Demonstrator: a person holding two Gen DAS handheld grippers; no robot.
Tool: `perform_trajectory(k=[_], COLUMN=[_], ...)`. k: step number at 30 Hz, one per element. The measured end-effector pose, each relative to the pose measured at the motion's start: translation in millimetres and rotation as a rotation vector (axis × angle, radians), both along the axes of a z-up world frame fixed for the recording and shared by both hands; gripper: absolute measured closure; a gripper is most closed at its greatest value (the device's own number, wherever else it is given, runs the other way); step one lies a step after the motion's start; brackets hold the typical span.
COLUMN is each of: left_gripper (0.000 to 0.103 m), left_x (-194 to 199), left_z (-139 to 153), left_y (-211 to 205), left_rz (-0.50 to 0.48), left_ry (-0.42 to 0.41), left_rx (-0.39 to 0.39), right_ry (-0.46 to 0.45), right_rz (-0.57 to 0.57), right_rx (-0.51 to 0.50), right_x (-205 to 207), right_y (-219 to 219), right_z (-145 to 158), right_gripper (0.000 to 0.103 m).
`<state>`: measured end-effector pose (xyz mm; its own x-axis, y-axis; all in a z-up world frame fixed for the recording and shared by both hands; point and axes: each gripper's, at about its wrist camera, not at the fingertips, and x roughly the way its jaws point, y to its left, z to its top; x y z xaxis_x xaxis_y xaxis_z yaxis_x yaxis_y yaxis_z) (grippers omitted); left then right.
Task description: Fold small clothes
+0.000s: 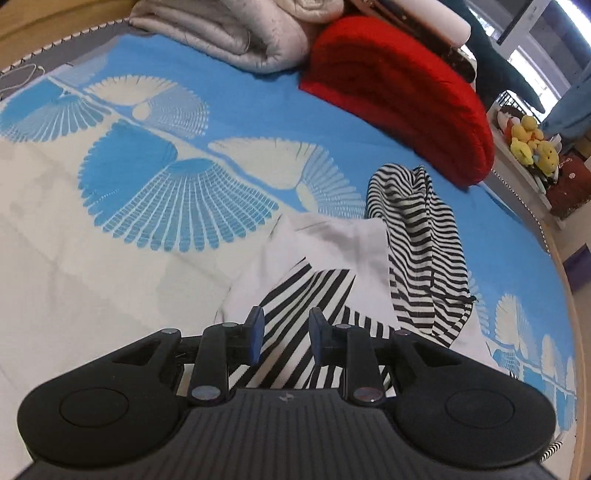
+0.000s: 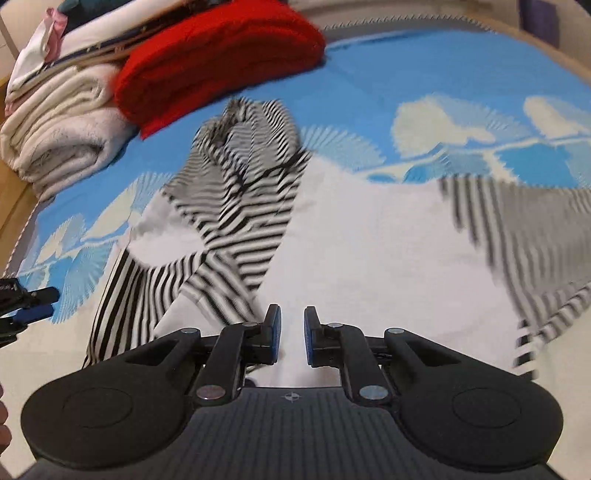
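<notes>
No readable text, labels or numbers anywhere — only a small, wordless embossed mark on each claw's housing.

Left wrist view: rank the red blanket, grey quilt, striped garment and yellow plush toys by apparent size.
1. striped garment, nearest the camera
2. red blanket
3. grey quilt, cut by the frame edge, so unsure against the red
4. yellow plush toys

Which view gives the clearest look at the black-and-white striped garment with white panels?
The left wrist view: the black-and-white striped garment with white panels is sharp there, its stripes crisp. The right wrist view shows more of the garment spread on the bed, but motion-blurred.
</notes>
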<state>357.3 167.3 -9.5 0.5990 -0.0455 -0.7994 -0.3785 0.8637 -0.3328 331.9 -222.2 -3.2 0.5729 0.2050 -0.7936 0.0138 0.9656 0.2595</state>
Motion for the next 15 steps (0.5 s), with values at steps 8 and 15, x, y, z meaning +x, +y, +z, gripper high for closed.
perform_trajectory(k=[8,15], left_gripper=[0.073,0.072], left_x=[3.1,12.1], left_z=[-6.9,-5.2], left_y=[-1.9,-0.1], left_rz=[-0.009,-0.006], left_ry=[0.024,0.026], left_rx=[0.002,-0.002], right_ry=[0.043,0.042], right_rz=[0.222,0.429], right_rx=[0.000,-0.214], right_x=[11.2,8.2], right_y=[66.6,112.8], right_z=[-24.7,-48.8], right_gripper=[0.084,0.062])
